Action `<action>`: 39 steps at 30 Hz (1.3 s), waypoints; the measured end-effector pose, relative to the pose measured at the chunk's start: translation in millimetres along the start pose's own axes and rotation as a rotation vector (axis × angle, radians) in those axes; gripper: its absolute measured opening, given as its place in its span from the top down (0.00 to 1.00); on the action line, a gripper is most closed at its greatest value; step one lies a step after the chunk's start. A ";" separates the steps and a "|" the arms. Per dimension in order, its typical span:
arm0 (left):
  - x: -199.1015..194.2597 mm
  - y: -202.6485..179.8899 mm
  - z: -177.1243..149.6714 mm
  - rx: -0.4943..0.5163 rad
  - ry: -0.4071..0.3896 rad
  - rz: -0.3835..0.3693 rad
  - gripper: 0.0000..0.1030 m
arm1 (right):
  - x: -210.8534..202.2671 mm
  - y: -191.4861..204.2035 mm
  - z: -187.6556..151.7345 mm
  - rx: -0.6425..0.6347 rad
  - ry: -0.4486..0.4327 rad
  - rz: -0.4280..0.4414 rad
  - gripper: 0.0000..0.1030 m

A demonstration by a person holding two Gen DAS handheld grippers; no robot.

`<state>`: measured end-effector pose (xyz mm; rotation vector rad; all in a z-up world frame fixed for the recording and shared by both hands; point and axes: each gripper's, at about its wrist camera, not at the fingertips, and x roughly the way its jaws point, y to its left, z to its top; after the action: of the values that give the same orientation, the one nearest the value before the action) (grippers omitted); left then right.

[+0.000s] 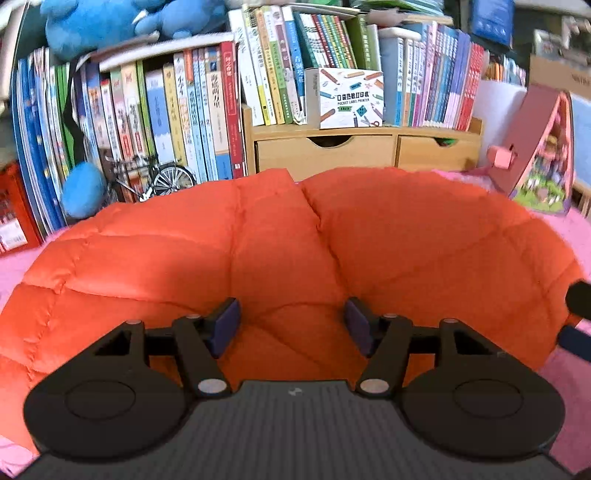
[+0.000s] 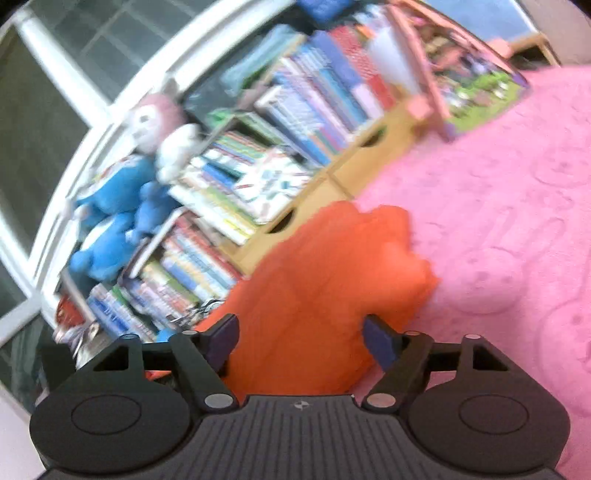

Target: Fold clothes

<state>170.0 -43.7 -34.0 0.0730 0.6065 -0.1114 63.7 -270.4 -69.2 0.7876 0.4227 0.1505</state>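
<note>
A puffy orange quilted jacket point(image 1: 280, 236) lies spread on a pink blanket point(image 2: 498, 221), its two front halves meeting at a seam in the middle. My left gripper point(image 1: 291, 326) hovers low over the jacket's near part, jaws apart, with the blue pads point(image 1: 226, 325) clear of the fabric. In the tilted, blurred right wrist view the jacket point(image 2: 317, 291) shows as a bunched orange mass. My right gripper point(image 2: 301, 343) stands wide open just in front of its near edge, gripping nothing.
Behind the jacket a wooden shelf with drawers point(image 1: 325, 151) carries rows of books point(image 1: 207, 110) and a printed box point(image 1: 349, 98). Blue plush toys point(image 1: 99, 26) sit on top, with a model bicycle point(image 1: 162, 181) at the left. A pink toy house point(image 1: 543, 155) stands at the right.
</note>
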 end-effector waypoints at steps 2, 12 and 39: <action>4.7 0.2 -3.8 -0.029 -0.005 0.005 0.37 | 6.2 -6.3 0.6 0.028 0.011 -0.015 0.22; -6.9 0.4 -25.1 -0.071 -0.028 -0.022 0.37 | 22.3 -14.8 0.4 0.048 0.032 -0.107 0.20; -5.5 59.6 -23.0 -0.341 -0.009 -0.265 0.45 | 83.9 145.2 13.1 -0.718 -0.060 -0.138 0.60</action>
<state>160.1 18.2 -47.5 -0.3391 0.6173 -0.2632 148.9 -153.3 16.4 0.0564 0.3303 0.1361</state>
